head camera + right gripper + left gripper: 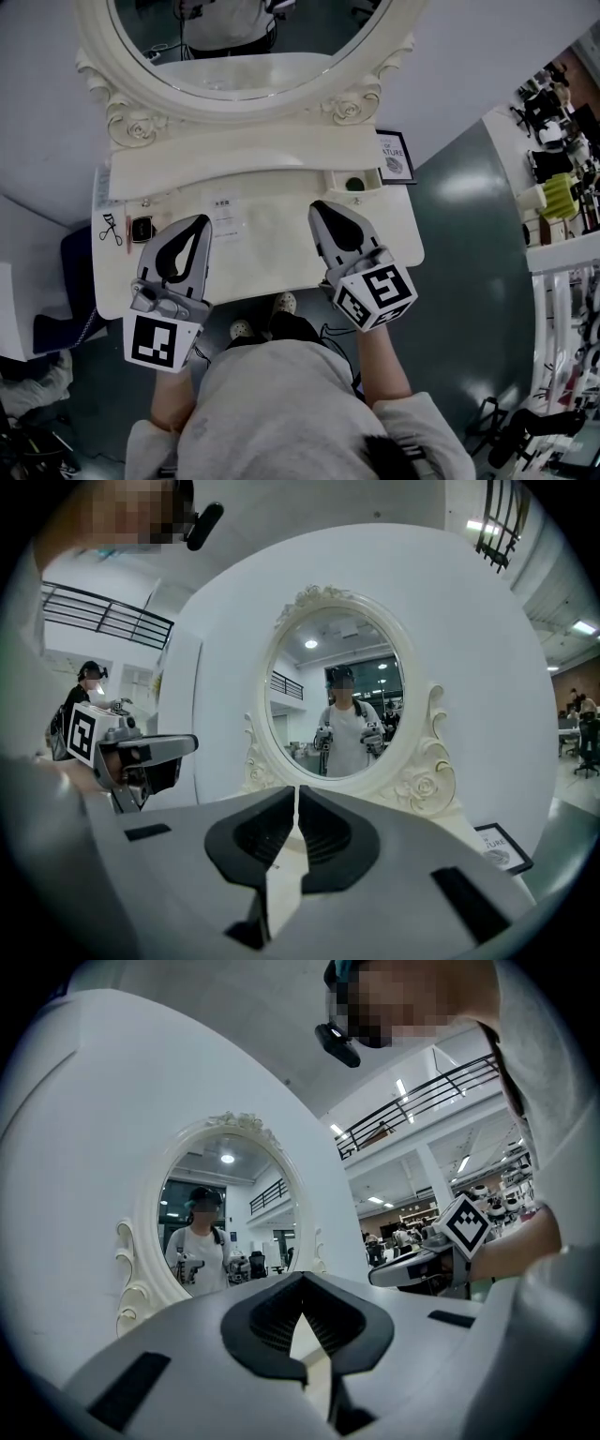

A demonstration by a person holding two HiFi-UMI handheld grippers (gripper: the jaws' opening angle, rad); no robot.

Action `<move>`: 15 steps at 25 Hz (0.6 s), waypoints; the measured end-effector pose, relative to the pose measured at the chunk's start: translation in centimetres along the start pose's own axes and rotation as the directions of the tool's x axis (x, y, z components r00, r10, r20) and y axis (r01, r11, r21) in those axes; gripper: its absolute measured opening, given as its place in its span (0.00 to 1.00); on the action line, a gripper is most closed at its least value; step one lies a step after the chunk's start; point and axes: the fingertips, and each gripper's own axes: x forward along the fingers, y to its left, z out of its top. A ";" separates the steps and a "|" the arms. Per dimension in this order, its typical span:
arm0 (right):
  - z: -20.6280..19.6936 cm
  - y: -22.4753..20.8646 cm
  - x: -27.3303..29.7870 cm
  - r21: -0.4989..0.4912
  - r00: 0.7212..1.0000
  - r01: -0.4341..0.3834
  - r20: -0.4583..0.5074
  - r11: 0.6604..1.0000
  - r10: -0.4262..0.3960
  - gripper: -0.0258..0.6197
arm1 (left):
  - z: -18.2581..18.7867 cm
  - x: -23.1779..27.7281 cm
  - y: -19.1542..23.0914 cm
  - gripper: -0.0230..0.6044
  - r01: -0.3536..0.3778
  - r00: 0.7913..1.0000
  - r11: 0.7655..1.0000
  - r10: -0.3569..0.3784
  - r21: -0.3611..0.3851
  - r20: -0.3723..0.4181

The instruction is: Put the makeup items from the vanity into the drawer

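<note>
While both pairs of jaws are pressed together with nothing between them, no makeup item is in hand. The left gripper (302, 1283) shows its tips meeting over bare cream tabletop, and the right gripper (297, 794) shows the same, its closed tips aimed toward the oval mirror (337, 696).

In the head view, just to the left of the left gripper's jaws, lie a small dark square compact (142, 228) and, further left, an eyelash curler (111, 228) at the edge of the vanity (272, 253). Ahead of the right gripper's jaws and a little to their right, a small dark round item (354, 184) sits in a recess, with a framed card (395, 155) beyond it.

The curler looks light, stiff and thin. Lying flat, it probably needs a pinch across its handles near the hinge. The compact seems flat and smooth, so likely slippery, and gripping its two opposite edges looks safest. What the round item is cannot be told. No open drawer shows in any view.
</note>
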 end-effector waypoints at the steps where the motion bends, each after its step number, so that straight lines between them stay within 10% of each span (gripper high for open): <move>1: 0.3 0.3 -0.2 -0.004 1.000 0.000 0.011 1.000 0.000 0.09 | 0.1 -0.2 0.0 0.06 0.004 1.000 1.000 -0.004 0.001 0.003; 15: 3.1 3.7 -3.0 -0.032 0.992 0.034 0.122 0.999 -0.030 0.09 | 0.8 -2.4 -0.5 0.06 0.043 0.998 0.999 -0.043 0.009 0.047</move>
